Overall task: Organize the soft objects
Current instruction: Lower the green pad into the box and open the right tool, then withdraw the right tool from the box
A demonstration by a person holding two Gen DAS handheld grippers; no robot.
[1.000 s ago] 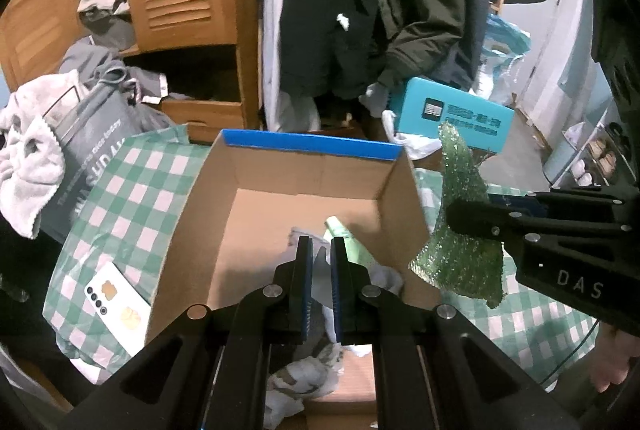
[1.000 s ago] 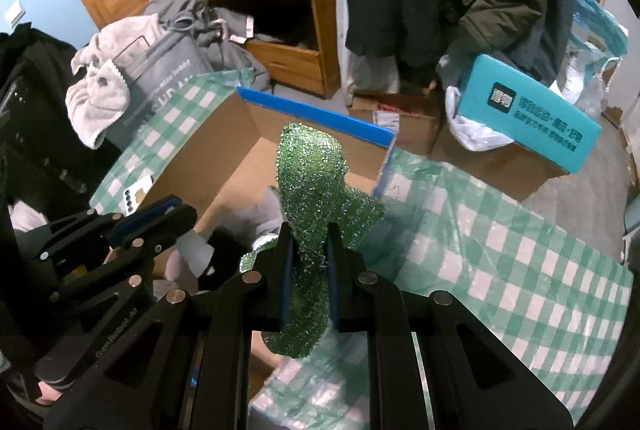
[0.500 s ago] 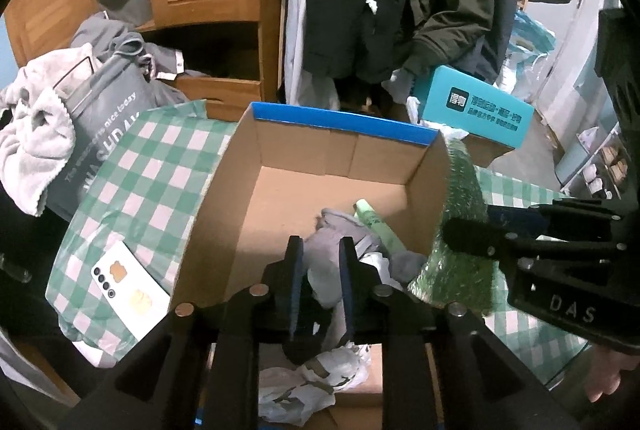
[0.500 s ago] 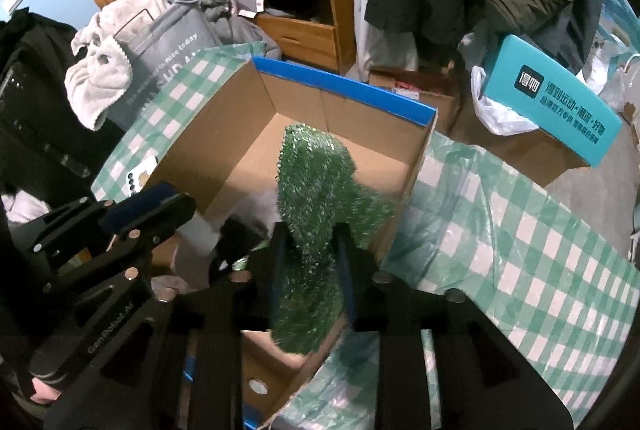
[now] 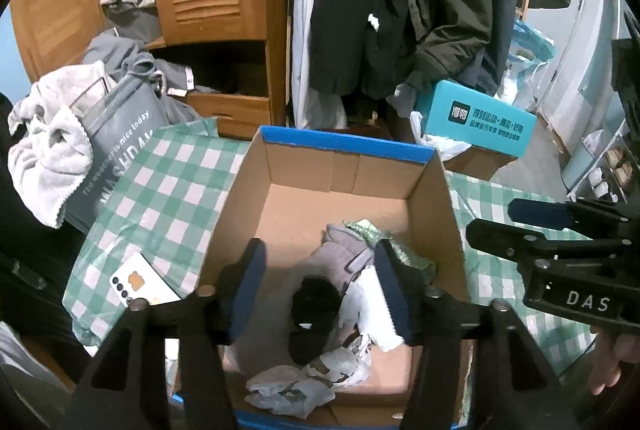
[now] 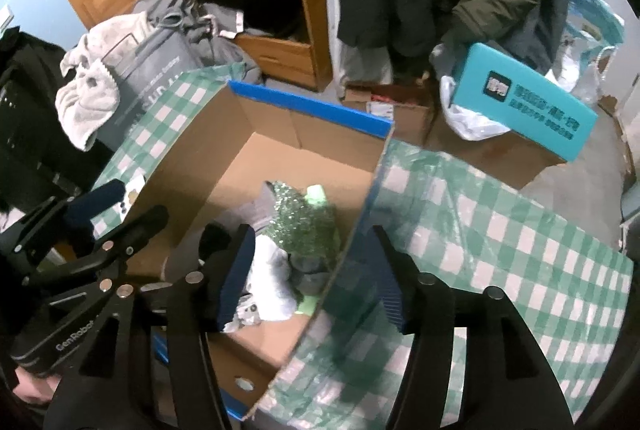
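Both your left gripper [image 5: 320,286] and right gripper [image 6: 310,276] gape empty above the blue-rimmed cardboard box [image 5: 344,146]; sparkly green mesh cloth [image 6: 306,226] lies inside.

The left gripper [image 5: 320,286] hangs with its jaws spread wide and nothing between them, pointing toward 12 o'clock. The right gripper [image 6: 312,270] is likewise spread wide and empty. In the left wrist view it sits at 3 o'clock, side-on.
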